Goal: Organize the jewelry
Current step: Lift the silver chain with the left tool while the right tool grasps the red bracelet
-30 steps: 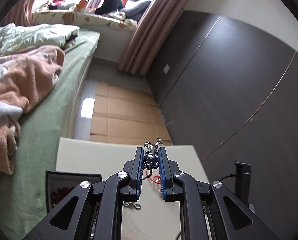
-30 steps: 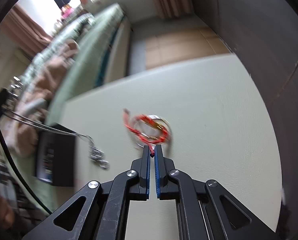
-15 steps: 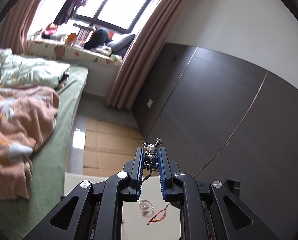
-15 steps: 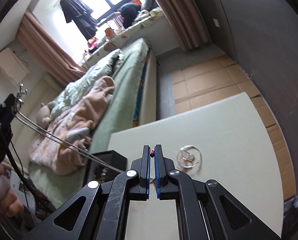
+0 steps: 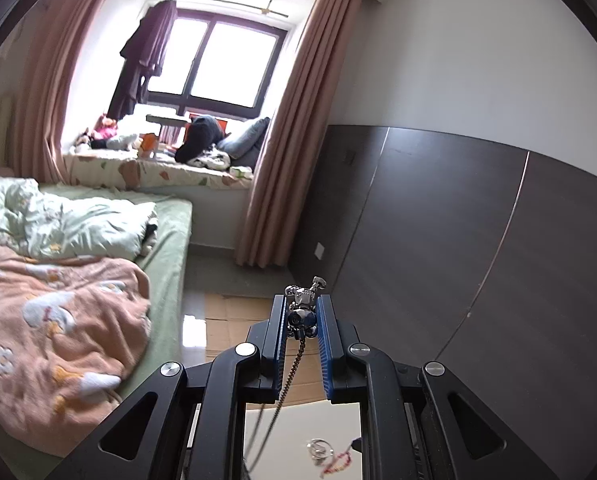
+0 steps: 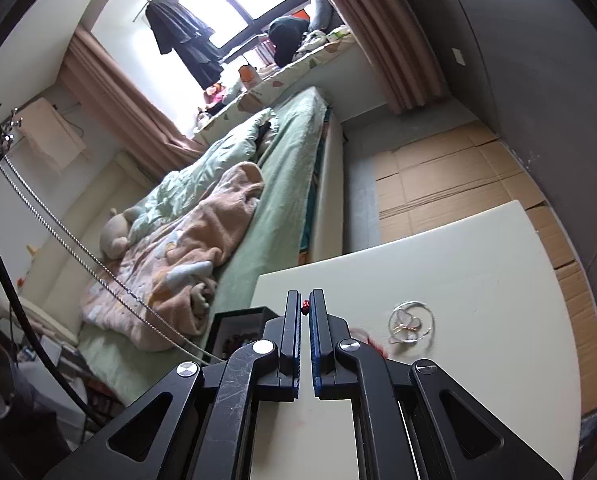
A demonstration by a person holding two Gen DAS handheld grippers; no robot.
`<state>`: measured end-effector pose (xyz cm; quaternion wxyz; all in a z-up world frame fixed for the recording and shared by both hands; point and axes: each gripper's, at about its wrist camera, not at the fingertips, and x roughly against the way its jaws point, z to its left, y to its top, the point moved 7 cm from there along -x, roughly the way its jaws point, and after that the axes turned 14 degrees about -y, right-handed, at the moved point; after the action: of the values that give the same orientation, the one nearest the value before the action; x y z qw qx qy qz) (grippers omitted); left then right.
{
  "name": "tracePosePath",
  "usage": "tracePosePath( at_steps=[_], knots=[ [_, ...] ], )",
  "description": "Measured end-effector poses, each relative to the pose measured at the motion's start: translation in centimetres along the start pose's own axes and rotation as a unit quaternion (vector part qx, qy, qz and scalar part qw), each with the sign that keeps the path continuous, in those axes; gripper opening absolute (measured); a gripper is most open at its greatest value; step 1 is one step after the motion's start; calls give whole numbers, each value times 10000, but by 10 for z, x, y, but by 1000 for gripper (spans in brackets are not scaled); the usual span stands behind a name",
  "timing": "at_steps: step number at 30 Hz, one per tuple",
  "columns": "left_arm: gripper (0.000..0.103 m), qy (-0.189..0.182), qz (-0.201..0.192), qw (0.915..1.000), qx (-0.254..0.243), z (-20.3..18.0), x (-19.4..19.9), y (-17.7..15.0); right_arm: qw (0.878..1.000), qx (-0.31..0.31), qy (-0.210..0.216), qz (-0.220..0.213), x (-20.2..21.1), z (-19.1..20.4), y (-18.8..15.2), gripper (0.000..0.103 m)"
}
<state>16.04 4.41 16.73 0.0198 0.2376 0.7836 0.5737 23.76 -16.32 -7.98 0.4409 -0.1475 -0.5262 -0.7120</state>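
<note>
Left tool (image 5: 301,320) clamped on silver necklace (image 5: 301,307) (chain hanging), right tool (image 6: 305,310) pinching red bracelet (image 6: 305,306) — silver ring (image 6: 411,322) on table (image 6: 478,280)

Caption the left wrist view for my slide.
Left gripper pinches a silver pendant, its chain dangling toward the table.

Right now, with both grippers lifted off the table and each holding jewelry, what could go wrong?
The left gripper pinches only the silver pendant; its chain hangs long and could snag on the black jewelry box. The right gripper holds the red bracelet by a tiny bit, so it may slip out.
</note>
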Motion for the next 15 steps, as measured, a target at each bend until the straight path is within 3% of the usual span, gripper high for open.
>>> tracePosePath(
  at_steps=[9, 15],
  knots=[
    [15, 418, 112, 9990, -63, 36, 3, -10, 9975, 38, 683, -169, 9, 33, -1, 6],
    [15, 545, 364, 9978, 93, 65, -10, -26, 9962, 13, 845, -225, 1, 53, -1, 6]
  ],
)
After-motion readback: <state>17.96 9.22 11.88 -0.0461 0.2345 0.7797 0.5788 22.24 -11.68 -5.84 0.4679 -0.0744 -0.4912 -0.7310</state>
